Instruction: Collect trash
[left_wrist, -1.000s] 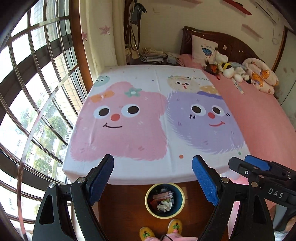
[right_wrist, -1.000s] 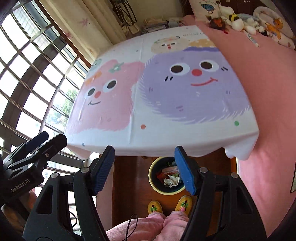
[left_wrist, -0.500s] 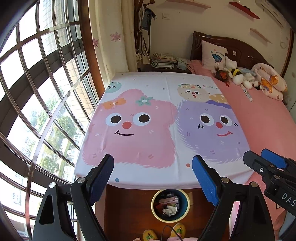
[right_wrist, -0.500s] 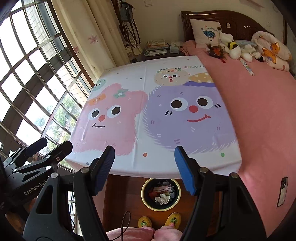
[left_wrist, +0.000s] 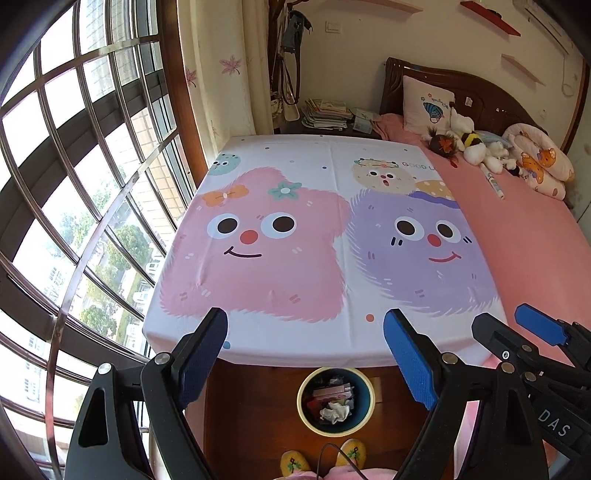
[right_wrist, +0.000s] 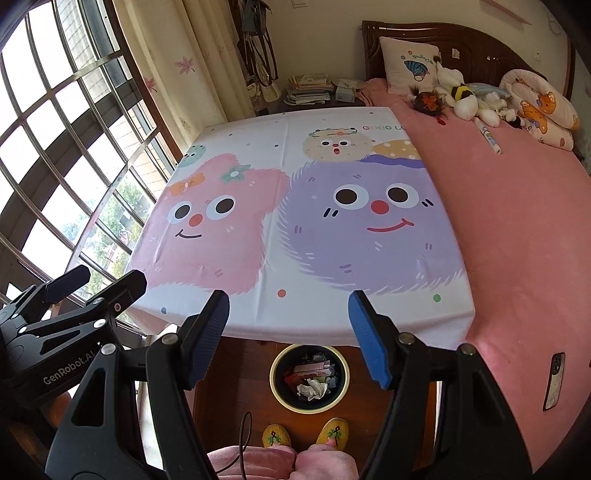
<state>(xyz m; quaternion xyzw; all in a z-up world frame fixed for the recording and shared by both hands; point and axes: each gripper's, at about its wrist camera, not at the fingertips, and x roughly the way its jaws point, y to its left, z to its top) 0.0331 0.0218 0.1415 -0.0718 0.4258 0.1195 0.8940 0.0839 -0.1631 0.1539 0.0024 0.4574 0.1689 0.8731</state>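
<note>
Left gripper (left_wrist: 306, 354) held wide apart with nothing between its fingers, right gripper (right_wrist: 288, 332) likewise spread wide, both raised above the bin (right_wrist: 309, 378), crumpled paper (right_wrist: 313, 388) seen inside the bin, bed (right_wrist: 517, 240) just behind it, slippers (right_wrist: 306, 434) in front.

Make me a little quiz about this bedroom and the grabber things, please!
1. True or false: the left gripper and the right gripper both have their fingers spread apart with nothing between them.
2. Where does the trash bin stand? A) on the bed B) on the wooden floor at the foot of the bed C) on the windowsill
3. Fill in: the crumpled white thing lying on top inside the bin is a ____.

Key: 1 true. 2 B. 3 tissue; it looks like paper, but the material is hard to confirm.
</note>
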